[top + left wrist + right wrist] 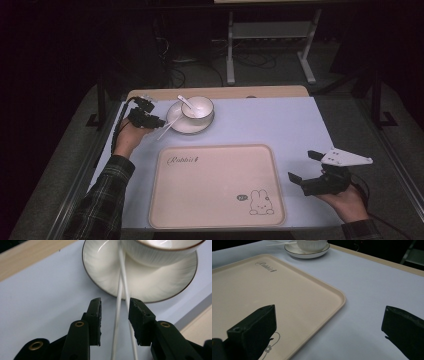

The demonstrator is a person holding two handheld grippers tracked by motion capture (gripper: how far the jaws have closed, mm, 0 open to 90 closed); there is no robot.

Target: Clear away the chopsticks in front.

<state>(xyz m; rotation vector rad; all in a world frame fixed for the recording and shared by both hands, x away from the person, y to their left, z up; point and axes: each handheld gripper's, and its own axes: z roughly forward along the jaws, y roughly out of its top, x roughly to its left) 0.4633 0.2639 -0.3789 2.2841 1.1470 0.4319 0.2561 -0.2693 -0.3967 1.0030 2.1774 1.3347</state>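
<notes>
Left gripper (114,321) fingers released, straddling chopsticks (122,297) propped on saucer (100,272). Likely grasp step; next: clench, lift. Right gripper (306,171) released, idle beside tray (215,220).

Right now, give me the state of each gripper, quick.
Left gripper: open, jaws either side of the white chopsticks, not clamped on them.
Right gripper: open wide, holding nothing, by the tray edge.

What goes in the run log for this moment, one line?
left hand-held gripper: open, jaws straddling white chopsticks resting on saucer | right hand-held gripper: open, beside empty rabbit tray | bowl on saucer
</notes>
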